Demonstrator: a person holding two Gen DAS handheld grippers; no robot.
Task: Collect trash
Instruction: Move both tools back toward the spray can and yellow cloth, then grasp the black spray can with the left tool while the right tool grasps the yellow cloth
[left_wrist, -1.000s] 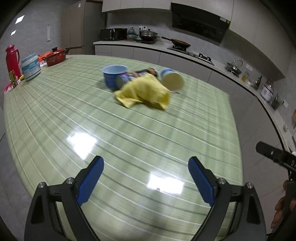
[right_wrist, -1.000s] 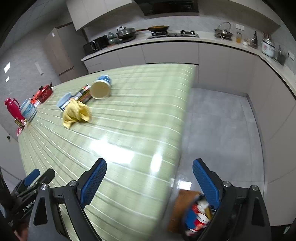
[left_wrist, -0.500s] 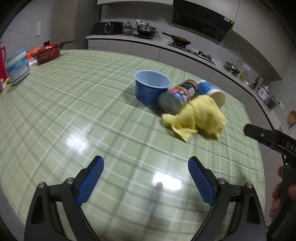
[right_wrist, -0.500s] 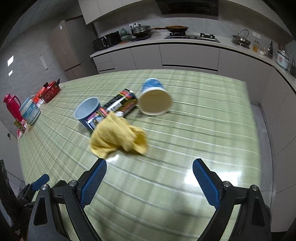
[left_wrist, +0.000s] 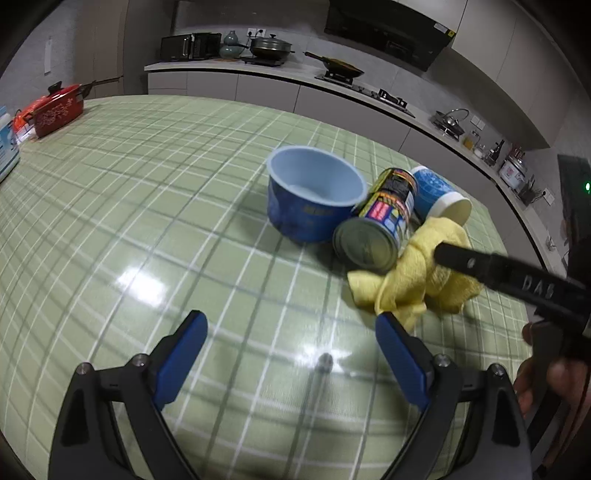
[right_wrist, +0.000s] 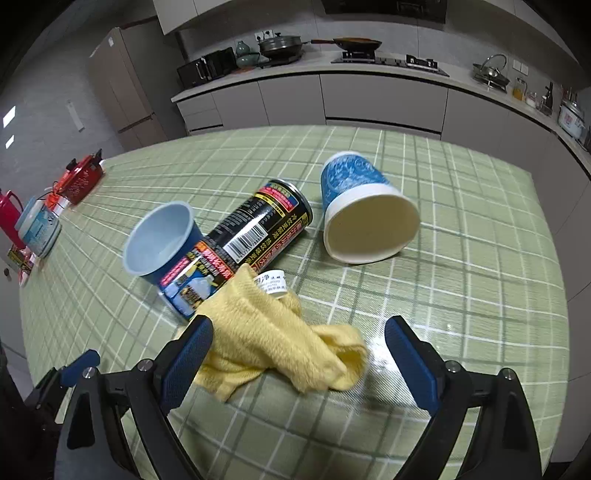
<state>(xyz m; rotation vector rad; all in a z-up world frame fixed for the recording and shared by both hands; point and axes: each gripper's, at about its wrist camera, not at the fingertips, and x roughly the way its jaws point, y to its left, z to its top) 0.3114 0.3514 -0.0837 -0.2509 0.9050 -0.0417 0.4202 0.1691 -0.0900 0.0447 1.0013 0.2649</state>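
Observation:
On the green checked table (left_wrist: 147, 206) lie a crumpled yellow cloth (right_wrist: 273, 332), a black printed can (right_wrist: 255, 232) on its side, an upright blue cup (right_wrist: 159, 240) and a blue-and-white paper cup (right_wrist: 365, 221) on its side. They also show in the left wrist view: the cloth (left_wrist: 413, 288), can (left_wrist: 380, 225), blue cup (left_wrist: 314, 199), paper cup (left_wrist: 439, 199). My right gripper (right_wrist: 299, 358) is open, its jaws on either side of the cloth, close above it. My left gripper (left_wrist: 291, 347) is open and empty, short of the pile.
A red pot (left_wrist: 55, 110) and a white-blue tub (right_wrist: 37, 229) stand at the table's far left end, with a red thermos (right_wrist: 9, 218). Kitchen counters with a stove and pans run along the back. The table edge falls off at the right.
Both grippers have moved closer to the pile. The right gripper now straddles the yellow cloth; the left has swung to face the blue cup and can. Both stay open.

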